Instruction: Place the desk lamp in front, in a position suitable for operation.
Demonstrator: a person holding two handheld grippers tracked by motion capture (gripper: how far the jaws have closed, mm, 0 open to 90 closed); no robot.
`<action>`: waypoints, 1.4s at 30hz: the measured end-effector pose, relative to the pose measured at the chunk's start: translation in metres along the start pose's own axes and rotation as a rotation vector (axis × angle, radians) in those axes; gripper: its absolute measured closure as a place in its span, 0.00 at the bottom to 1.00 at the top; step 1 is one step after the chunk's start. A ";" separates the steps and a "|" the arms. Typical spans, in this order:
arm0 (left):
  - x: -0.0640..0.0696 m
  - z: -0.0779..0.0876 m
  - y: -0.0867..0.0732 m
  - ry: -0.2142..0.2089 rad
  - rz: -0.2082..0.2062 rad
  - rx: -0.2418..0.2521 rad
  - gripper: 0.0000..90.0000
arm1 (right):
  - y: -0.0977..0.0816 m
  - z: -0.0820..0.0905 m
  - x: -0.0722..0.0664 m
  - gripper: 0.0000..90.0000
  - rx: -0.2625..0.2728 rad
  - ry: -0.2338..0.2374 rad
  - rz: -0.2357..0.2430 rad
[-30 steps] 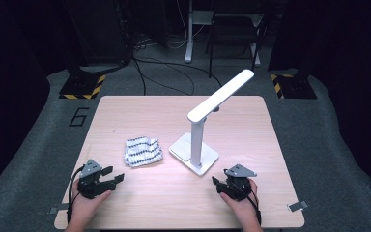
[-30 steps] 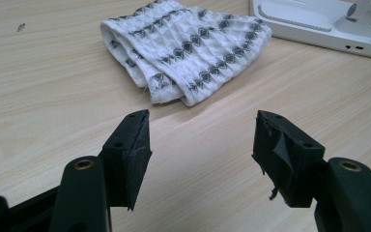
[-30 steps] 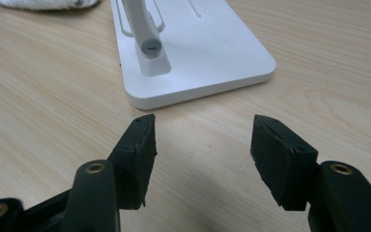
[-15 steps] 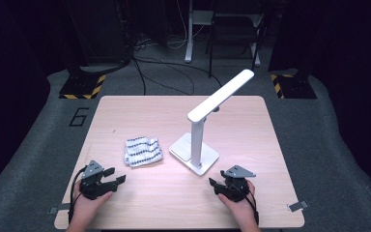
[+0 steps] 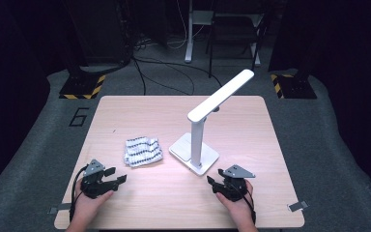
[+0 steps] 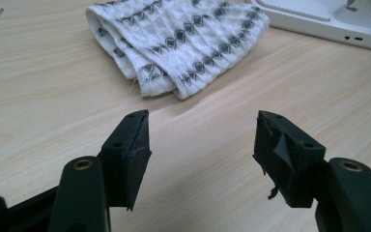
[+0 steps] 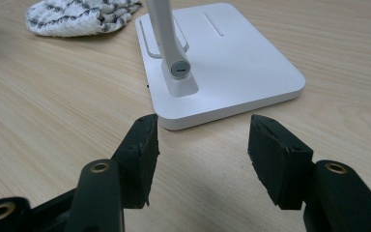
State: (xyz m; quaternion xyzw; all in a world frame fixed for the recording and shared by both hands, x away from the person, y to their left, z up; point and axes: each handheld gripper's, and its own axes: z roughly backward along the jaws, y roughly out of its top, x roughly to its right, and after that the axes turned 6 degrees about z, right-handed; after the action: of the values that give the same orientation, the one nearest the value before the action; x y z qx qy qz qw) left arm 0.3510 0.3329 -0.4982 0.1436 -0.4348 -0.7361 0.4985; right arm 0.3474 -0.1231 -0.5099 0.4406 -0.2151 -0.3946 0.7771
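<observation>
nothing has been shifted since the earlier frame, though the right gripper [image 5: 221, 186] jaws have just been closing on nothing. the folded cloth [image 5: 143, 151] lies ahead of the released left gripper [image 5: 117, 177] (the nearer one).

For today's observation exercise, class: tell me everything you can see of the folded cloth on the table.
The cloth is white with rows of dark diamond-like marks and a waffle-like weave. It lies folded into a soft, slightly rumpled bundle, with a rounded fold on one side and layered edges at the end nearest the left gripper. It rests flat on the wooden table, left of the white lamp base and apart from it. Nothing else touches it; the left gripper points at it, open, short of it.
</observation>
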 end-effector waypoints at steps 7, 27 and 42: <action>0.003 -0.007 0.026 -0.003 -0.011 0.008 0.39 | 0.000 0.001 -0.001 0.49 -0.004 0.007 -0.024; 0.017 -0.095 0.062 0.041 -0.024 -0.105 0.35 | 0.001 0.010 0.011 0.49 0.072 0.029 -0.113; 0.010 -0.111 0.057 0.196 -0.063 -0.120 0.76 | 0.001 0.019 0.001 0.49 0.088 0.022 -0.035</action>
State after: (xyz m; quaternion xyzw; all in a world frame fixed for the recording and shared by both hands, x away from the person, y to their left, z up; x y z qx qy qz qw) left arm 0.4523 0.2620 -0.5154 0.1984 -0.3346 -0.7584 0.5230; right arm 0.3352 -0.1332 -0.4994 0.4826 -0.2159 -0.3933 0.7522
